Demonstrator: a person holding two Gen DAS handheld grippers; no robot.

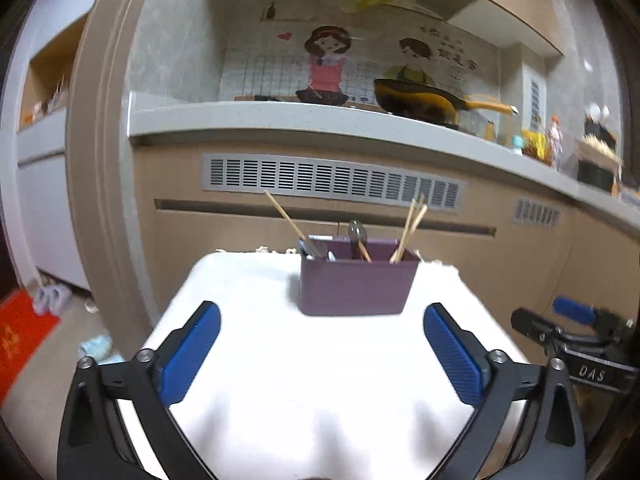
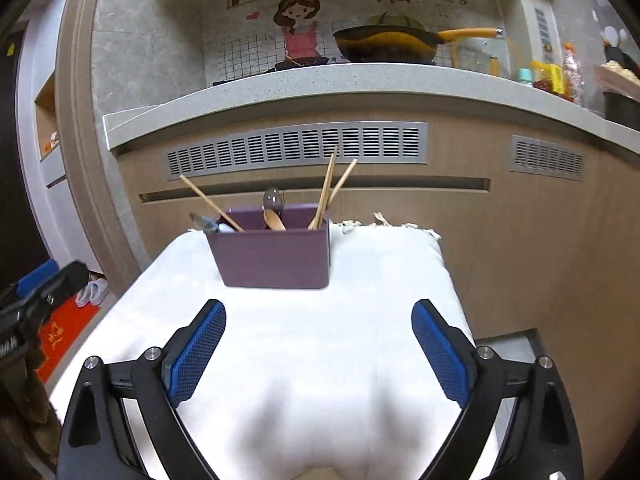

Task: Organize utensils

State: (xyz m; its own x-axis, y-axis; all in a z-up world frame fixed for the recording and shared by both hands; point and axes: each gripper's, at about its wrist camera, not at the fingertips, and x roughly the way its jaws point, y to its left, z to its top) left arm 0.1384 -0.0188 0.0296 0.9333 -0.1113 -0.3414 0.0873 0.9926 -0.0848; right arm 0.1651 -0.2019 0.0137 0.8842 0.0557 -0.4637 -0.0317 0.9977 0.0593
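A purple holder [image 2: 274, 254] stood upright on the white cloth [image 2: 320, 360] that covered the worktop, close to the cloth's far edge, with its long side running across the view and its open top facing up. Dividers split it into compartments side by side. In the left compartment a single chopstick [image 2: 210, 202] leaned out to the left beside a metal utensil [image 2: 202, 222] whose shape was too blurred to tell. In the middle compartment a wooden spoon [image 2: 274, 220] sat low with its bowl upward, and a metal spoon [image 2: 273, 199] rose behind it. In the right compartment a pair of chopsticks [image 2: 330, 188] stood steeply, their tops fanning slightly to the right.

In front of the holder the cloth lay bare and smooth all the way to both grippers. To its right the cloth ran on to a fringed far edge; to its left the cloth ended sooner. Behind it stood a cabinet front with a slotted vent [image 2: 298, 146] under a pale counter edge.

The left gripper [image 1: 322, 354] hovered over the near cloth, well short of the holder, its blue pads [image 1: 192, 356] spread wide with nothing between them. The right gripper [image 2: 319, 350] hung likewise short of the holder, its pads [image 2: 196, 354] also spread wide and empty.
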